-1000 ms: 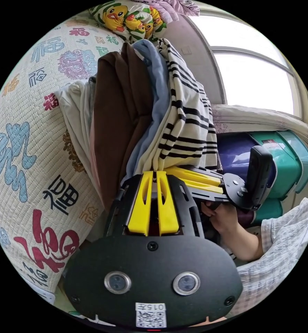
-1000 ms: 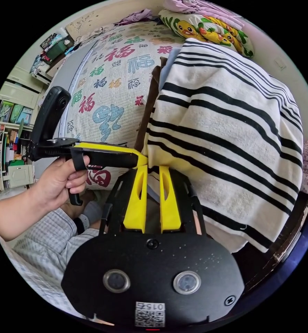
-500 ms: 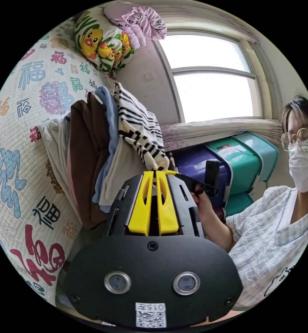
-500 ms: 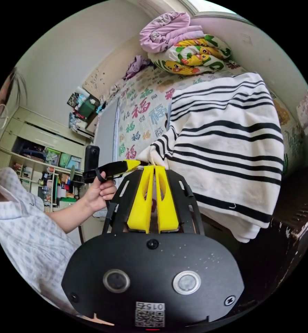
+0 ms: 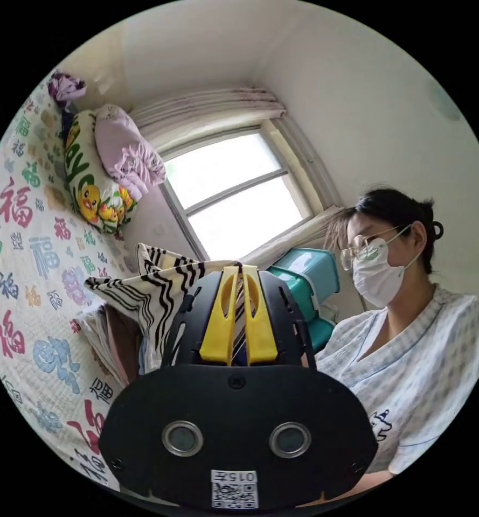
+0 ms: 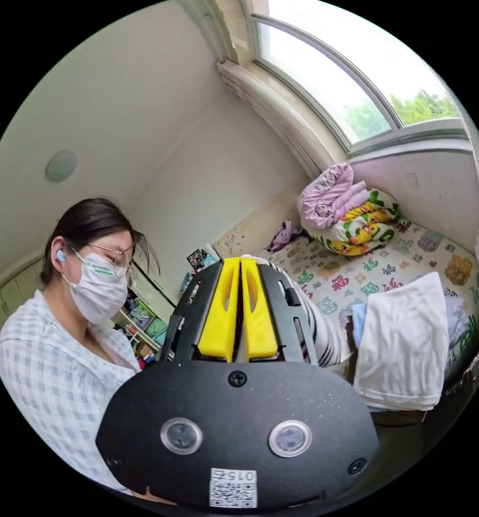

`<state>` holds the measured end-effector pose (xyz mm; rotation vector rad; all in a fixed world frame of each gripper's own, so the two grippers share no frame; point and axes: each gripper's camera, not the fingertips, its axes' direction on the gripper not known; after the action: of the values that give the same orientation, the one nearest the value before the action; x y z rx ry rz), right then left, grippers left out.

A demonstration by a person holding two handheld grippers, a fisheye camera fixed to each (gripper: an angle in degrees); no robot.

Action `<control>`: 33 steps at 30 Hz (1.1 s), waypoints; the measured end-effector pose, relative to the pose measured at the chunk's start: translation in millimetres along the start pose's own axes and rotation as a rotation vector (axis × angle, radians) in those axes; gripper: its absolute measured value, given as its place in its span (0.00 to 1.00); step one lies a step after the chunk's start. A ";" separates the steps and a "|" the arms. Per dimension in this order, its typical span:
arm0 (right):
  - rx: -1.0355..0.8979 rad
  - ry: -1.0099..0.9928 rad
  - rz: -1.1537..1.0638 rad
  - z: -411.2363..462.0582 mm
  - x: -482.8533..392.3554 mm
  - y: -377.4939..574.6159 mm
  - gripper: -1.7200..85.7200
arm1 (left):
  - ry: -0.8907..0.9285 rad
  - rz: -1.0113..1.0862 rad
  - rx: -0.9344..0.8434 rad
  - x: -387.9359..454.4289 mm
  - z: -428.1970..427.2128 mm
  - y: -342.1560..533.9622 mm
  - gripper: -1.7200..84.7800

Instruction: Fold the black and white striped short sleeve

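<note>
My left gripper [image 5: 238, 269] has its yellow jaws nearly together, with a strip of the black and white striped short sleeve [image 5: 153, 285] pinched between them; my own black housing hides how far the cloth runs down inside. From the tips the shirt stretches away in a raised point above the stack of folded clothes [image 5: 115, 336] on the printed bedspread [image 5: 23, 258].

My right gripper [image 6: 240, 264] is likewise closed to a slit. Striped cloth [image 6: 320, 334] hangs just behind its right jaw, but I cannot tell whether it sits between the pads.

Beyond it a folded white garment [image 6: 406, 344] tops the pile at the bed edge. Further off, rolled quilts [image 6: 352, 215] lie under the window [image 6: 352, 86]. A person [image 6: 61, 344] stands close beside.
</note>
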<state>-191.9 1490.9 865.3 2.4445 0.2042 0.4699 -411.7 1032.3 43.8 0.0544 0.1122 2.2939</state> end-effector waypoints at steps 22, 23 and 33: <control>-0.171 -0.436 -0.172 458.6 -219.4 -57.9 0.02 | -0.492 0.346 0.637 23.7 -603.1 1.8 0.01; -0.159 -0.450 -0.172 455.8 -220.1 -58.4 0.02 | -0.486 0.339 0.630 19.5 -606.1 13.1 0.01; -0.667 -0.016 0.087 495.6 -119.5 79.6 0.02 | -0.633 -0.354 0.462 -197.5 -644.0 233.6 0.01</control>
<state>-111.2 1120.0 515.7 1.8057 -0.0638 0.4652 -503.4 689.4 -574.6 0.9115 0.2913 1.7634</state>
